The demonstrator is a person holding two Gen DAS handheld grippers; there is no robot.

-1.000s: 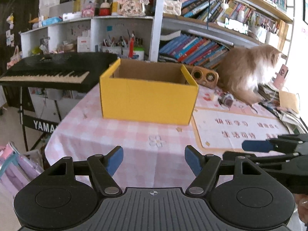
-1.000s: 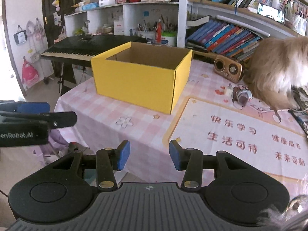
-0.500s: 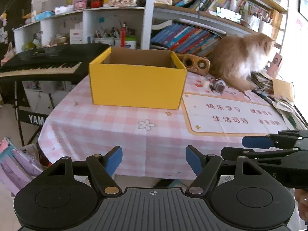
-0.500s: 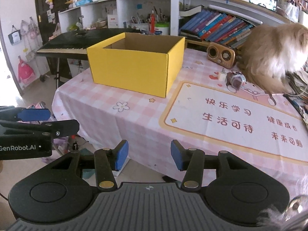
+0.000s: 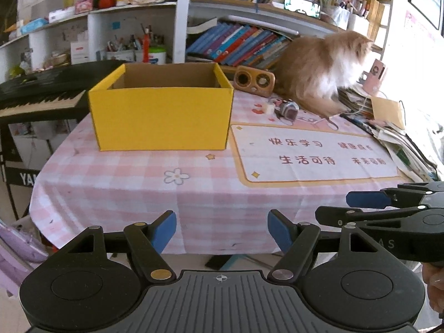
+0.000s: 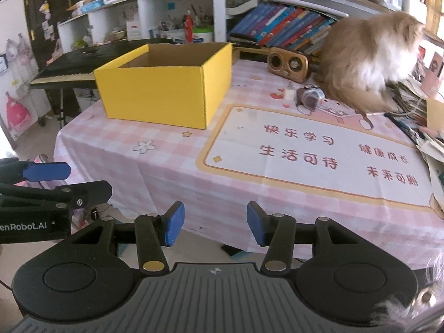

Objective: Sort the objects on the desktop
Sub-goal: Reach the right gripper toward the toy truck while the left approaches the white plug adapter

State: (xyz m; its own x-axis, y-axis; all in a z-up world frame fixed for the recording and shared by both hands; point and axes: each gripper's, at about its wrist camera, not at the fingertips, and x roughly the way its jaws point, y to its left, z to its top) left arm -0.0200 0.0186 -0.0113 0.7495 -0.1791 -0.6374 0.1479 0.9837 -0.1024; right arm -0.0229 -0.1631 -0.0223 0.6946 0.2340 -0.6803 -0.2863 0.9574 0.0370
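An open yellow cardboard box (image 5: 162,116) (image 6: 163,91) stands on the pink checked tablecloth (image 5: 133,183) (image 6: 166,163); its inside looks empty from here. A wooden speaker (image 5: 254,80) (image 6: 288,63) and a small purple-grey object (image 5: 288,110) (image 6: 309,97) lie behind a printed desk mat (image 5: 313,155) (image 6: 319,152). My left gripper (image 5: 222,230) is open and empty, held off the table's front edge. My right gripper (image 6: 213,223) is open and empty, also off the front edge. Each gripper shows in the other's view, the right (image 5: 388,213) and the left (image 6: 50,186).
A fluffy tan cat (image 5: 322,66) (image 6: 369,55) sits at the back right of the table. Stacked papers and books (image 5: 399,138) crowd the right edge. A black keyboard (image 5: 41,91) stands left of the table. Bookshelves (image 5: 249,38) fill the back wall.
Both grippers have pulled back from the table, so the box and mat look farther away. The jaws have stayed open.
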